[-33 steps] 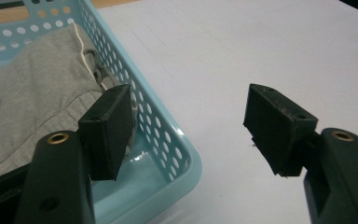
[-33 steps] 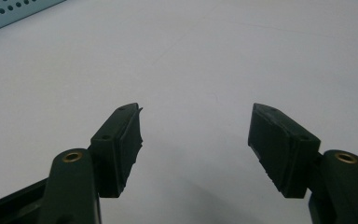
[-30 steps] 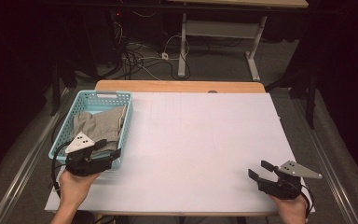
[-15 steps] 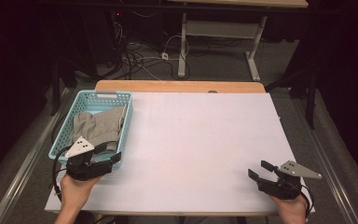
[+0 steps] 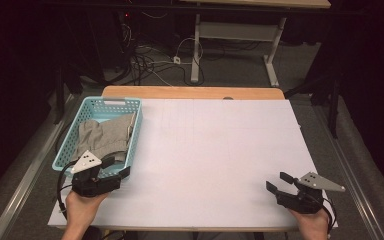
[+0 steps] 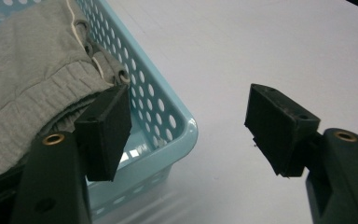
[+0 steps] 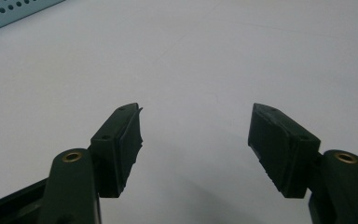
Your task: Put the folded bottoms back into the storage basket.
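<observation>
A light blue perforated basket [image 5: 105, 101] stands at the table's left with a folded grey garment [image 5: 100, 137] in it. My left gripper [image 5: 117, 166] hovers at the basket's near right corner, open, with nothing between its pads. In the left gripper view the left gripper [image 6: 189, 100] straddles that basket corner [image 6: 186, 126]: one jaw is over the grey garment [image 6: 28, 79] and its white drawstring [image 6: 81, 35], the other over the table. My right gripper [image 5: 276, 181] rests open and empty near the front right of the white table top [image 5: 215, 150]. In the right gripper view the right gripper [image 7: 196, 109] faces bare white surface.
A wooden strip [image 5: 190, 92] borders the table's far edge. Beyond it are a dark floor with cables [image 5: 150, 60] and a desk frame [image 5: 240, 30]. A corner of the basket [image 7: 9, 11] shows far off in the right gripper view.
My left hand has drawn back slightly toward the table's near edge, away from the garment. The right gripper has stayed still.
</observation>
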A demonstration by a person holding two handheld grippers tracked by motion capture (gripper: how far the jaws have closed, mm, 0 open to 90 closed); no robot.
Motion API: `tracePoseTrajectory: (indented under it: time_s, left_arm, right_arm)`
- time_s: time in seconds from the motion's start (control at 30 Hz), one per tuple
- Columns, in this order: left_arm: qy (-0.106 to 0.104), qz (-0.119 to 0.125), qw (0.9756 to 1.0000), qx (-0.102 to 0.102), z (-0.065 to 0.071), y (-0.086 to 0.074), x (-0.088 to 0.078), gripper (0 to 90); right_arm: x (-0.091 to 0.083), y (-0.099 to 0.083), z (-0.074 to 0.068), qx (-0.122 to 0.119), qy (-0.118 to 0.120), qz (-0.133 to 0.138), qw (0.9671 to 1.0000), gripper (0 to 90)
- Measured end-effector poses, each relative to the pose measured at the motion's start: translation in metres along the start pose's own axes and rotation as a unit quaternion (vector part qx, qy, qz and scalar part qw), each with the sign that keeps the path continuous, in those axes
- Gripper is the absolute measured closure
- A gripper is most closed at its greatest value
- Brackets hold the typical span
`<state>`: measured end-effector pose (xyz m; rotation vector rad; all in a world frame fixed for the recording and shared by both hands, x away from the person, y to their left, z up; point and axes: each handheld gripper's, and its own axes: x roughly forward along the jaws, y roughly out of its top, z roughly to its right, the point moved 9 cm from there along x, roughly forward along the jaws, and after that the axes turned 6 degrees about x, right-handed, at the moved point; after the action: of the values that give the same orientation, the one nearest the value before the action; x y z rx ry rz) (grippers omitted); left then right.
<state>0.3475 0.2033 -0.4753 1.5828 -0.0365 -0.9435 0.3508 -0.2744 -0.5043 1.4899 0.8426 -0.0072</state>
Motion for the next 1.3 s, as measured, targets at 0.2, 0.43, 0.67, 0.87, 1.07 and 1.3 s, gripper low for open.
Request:
tracePoseTrajectory:
  time_s: [0.2,0.43,0.67,0.87,1.07,1.3]
  left_arm:
    - [0.000,0.000,1.0000,-0.002,0.001,-0.006,-0.001,30.7]
    - [0.001,0.003,1.0000,-0.003,0.003,-0.009,-0.001,30.7]
    - [0.004,0.013,0.9999,-0.004,0.004,-0.011,-0.003,30.6]
    - [0.002,0.025,0.9997,-0.005,0.008,-0.012,-0.007,30.5]
    - [0.005,0.030,0.9995,-0.002,0.011,-0.014,-0.011,30.5]
    - [0.008,0.036,0.9993,0.000,0.013,-0.020,-0.016,30.6]
  right_arm:
    - [0.000,0.000,-0.001,0.000,0.001,0.000,1.0000,35.0]
    - [0.000,0.000,-0.001,-0.001,0.000,0.000,1.0000,35.0]
    - [0.000,0.000,-0.001,0.000,0.001,0.000,1.0000,35.0]
    - [0.000,0.000,-0.001,-0.001,0.001,0.000,1.0000,35.0]
    - [-0.001,0.000,-0.002,-0.002,0.001,0.001,1.0000,35.0]
    - [-0.003,0.000,-0.003,-0.003,0.004,0.003,1.0000,35.0]
